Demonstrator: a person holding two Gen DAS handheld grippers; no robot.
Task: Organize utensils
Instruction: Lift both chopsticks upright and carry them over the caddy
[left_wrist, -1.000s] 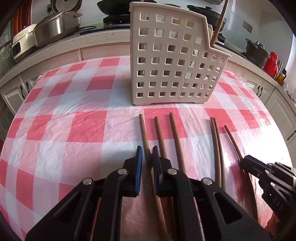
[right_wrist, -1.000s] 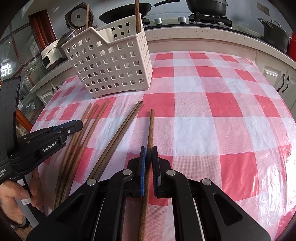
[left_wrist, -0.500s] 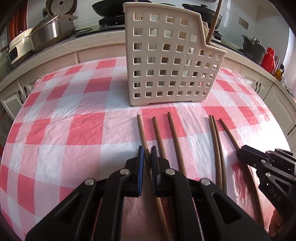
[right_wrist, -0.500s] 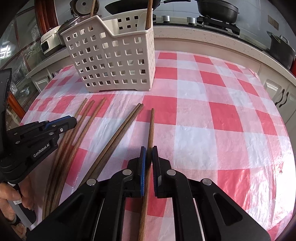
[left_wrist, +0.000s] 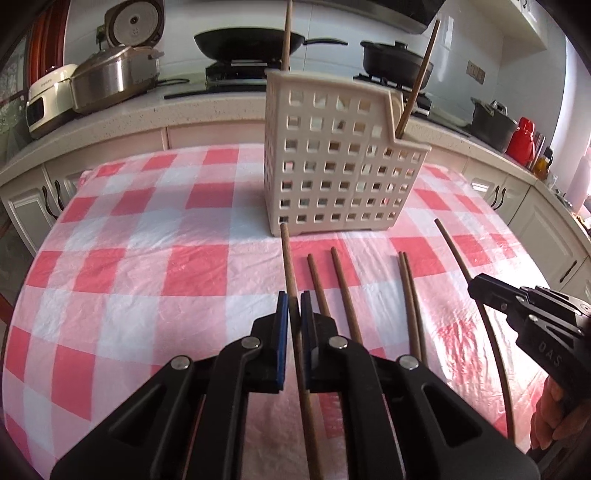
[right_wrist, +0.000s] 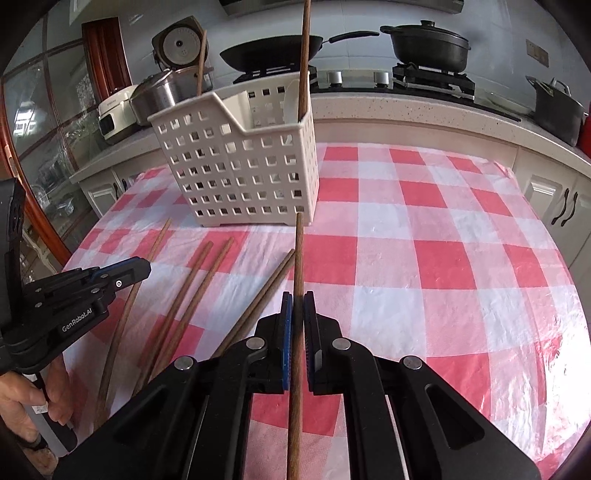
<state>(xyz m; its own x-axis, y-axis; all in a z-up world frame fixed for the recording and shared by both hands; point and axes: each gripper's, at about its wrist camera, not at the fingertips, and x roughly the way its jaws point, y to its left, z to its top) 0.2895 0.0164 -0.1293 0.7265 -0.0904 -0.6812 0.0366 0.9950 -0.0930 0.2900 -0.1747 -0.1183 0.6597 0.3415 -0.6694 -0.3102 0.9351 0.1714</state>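
My left gripper (left_wrist: 294, 300) is shut on a brown wooden chopstick (left_wrist: 286, 254), whose far tip hangs above the checked cloth just in front of the cream perforated basket (left_wrist: 332, 177). My right gripper (right_wrist: 298, 300) is shut on another chopstick (right_wrist: 299, 251), also raised and pointing at the basket (right_wrist: 240, 166). Each gripper shows in the other's view: the right gripper (left_wrist: 480, 288) at the right edge, the left gripper (right_wrist: 138, 267) at the left edge. Several chopsticks (left_wrist: 345, 291) still lie on the cloth between them. Two chopsticks (right_wrist: 304, 55) stand upright in the basket.
The table wears a red-and-white checked cloth (right_wrist: 424, 266) under clear plastic. Behind it runs a counter with rice cookers (left_wrist: 107, 77), a wok (left_wrist: 247, 44) and pots (right_wrist: 428, 44) on a stove. A red thermos (left_wrist: 522, 140) stands at the far right. A hand (right_wrist: 22, 402) holds the left gripper.
Both grippers have risen, lifting their chopsticks off the cloth so the far tips now hang in the air. The left jaws closed fully on their stick. The basket looks farther away.
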